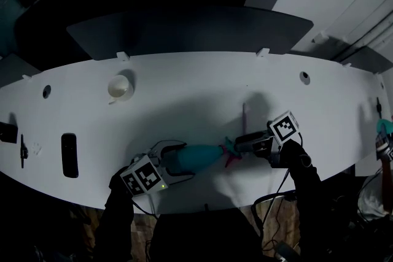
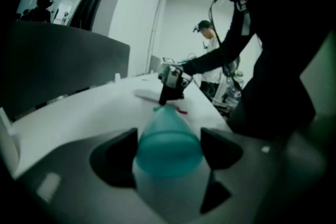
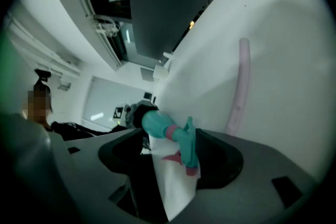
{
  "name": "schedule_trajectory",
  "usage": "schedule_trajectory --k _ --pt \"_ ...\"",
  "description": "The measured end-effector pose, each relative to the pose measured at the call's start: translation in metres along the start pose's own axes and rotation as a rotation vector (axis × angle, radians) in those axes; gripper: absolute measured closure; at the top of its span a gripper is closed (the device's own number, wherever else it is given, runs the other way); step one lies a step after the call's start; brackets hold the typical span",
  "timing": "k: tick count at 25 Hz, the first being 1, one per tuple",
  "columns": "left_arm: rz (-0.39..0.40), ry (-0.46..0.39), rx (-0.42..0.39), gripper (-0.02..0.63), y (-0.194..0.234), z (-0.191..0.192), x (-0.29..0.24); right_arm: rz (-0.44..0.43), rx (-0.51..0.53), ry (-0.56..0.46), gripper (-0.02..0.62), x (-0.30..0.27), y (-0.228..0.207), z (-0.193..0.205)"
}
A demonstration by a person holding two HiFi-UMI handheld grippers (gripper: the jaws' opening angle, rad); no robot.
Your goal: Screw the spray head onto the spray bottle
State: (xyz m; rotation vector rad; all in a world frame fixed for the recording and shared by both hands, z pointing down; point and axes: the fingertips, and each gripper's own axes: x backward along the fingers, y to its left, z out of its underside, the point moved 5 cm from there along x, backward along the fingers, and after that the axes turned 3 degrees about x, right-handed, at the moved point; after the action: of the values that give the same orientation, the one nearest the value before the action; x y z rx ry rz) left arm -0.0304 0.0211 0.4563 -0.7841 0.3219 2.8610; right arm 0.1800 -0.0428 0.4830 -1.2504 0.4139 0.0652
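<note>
Near the front edge of the white table (image 1: pixel 202 80), the teal spray bottle (image 1: pixel 198 157) is held horizontally, with its base toward the left gripper (image 1: pixel 174 162), whose jaws are closed on the bottle's wide lower body. At the neck, the spray head (image 1: pixel 231 150) — pink collar, pink trigger — sits between the jaws of the right gripper (image 1: pixel 241 143). These stand apart: one touches the head, while bare table shows beside the other. Just beyond lies a thin tube (image 1: pixel 244 115). A white cup (image 1: pixel 120 88) stands well to the left.
</note>
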Motion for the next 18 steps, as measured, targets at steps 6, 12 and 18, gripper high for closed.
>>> schedule_trajectory --k 6,12,18 --pt "0.009 0.030 0.016 0.227 0.001 0.000 -0.001 0.033 -0.006 0.165 0.279 -0.013 0.001 0.006" --pt "0.010 0.042 0.030 0.225 0.000 0.001 0.002 -0.135 -0.101 -0.060 0.279 -0.003 0.002 -0.005" --pt "-0.009 0.023 0.030 0.225 0.002 -0.001 -0.001 -0.225 -0.110 -0.124 0.325 0.005 0.005 -0.004"
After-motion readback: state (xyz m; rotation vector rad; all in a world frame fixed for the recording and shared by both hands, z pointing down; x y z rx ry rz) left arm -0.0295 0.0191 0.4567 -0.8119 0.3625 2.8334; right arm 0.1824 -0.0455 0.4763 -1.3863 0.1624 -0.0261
